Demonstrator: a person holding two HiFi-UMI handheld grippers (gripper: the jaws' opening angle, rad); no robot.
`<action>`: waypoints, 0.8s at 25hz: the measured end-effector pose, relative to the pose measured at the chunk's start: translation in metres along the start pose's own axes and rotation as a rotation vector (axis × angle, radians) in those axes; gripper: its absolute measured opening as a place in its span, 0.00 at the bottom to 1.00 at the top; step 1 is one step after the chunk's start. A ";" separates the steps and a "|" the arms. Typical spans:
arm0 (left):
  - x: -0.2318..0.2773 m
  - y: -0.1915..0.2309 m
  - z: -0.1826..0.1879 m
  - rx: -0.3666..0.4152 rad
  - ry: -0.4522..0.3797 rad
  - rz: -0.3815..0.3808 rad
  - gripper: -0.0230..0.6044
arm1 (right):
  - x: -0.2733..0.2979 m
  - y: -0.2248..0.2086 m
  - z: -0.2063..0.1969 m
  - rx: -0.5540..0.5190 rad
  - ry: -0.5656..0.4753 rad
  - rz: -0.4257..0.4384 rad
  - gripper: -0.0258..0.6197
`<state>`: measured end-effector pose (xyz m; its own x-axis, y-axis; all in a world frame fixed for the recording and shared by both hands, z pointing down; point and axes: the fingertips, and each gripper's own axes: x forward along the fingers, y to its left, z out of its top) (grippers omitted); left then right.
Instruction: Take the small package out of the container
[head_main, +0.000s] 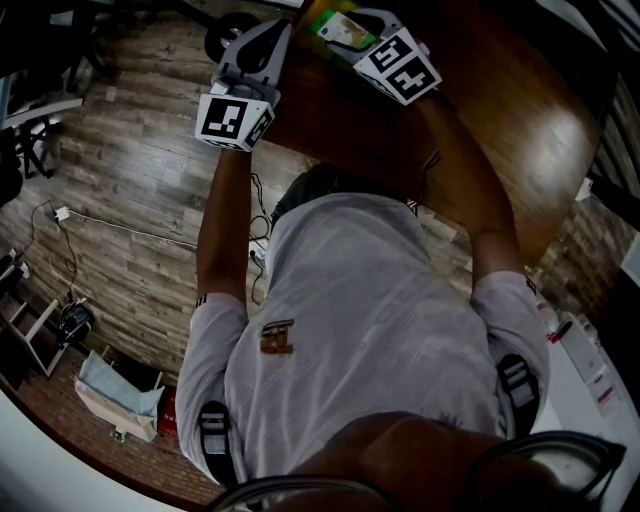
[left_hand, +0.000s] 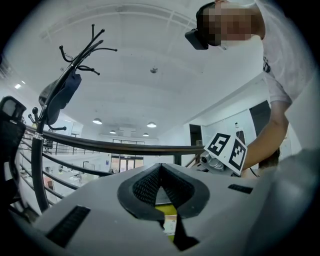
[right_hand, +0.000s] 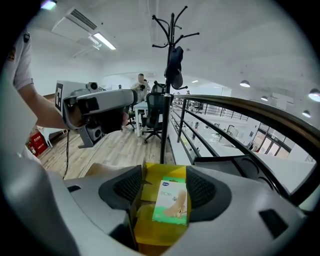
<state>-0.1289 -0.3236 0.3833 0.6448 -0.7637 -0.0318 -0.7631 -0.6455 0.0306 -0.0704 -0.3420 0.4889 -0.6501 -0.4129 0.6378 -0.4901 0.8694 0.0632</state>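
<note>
Right gripper (right_hand: 164, 181): jaws stand wide apart and clamp nothing.

Small package (right_hand: 171, 200), green and white: lies face up between the two pads, closer to the pad at 3 o'clock. It cannot be told whether it touches that pad.

Container (right_hand: 150, 235), yellow: directly beneath the package, reaching past the jaw tips toward 12 o'clock.

Left gripper (left_hand: 160, 170): pad tips together, nothing clamped. In the right gripper view it sits at 10 o'clock, well apart from the container.

Table (head_main: 520, 130), dark wood: carries the container at 12 o'clock in the head view.

Coat stand (right_hand: 170, 60): at 12 o'clock, beyond the table.
</note>
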 end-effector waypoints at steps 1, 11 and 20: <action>0.000 0.000 -0.002 0.000 0.002 0.000 0.07 | 0.001 0.000 -0.003 0.002 0.011 -0.001 0.44; 0.003 0.014 -0.018 -0.004 0.030 0.007 0.07 | 0.032 -0.008 -0.032 0.034 0.131 -0.002 0.49; 0.004 0.027 -0.023 -0.009 0.036 0.004 0.07 | 0.059 -0.011 -0.048 0.035 0.241 0.014 0.53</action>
<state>-0.1456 -0.3442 0.4072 0.6433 -0.7656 0.0044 -0.7651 -0.6427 0.0400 -0.0755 -0.3629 0.5623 -0.5019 -0.3205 0.8033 -0.5046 0.8629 0.0290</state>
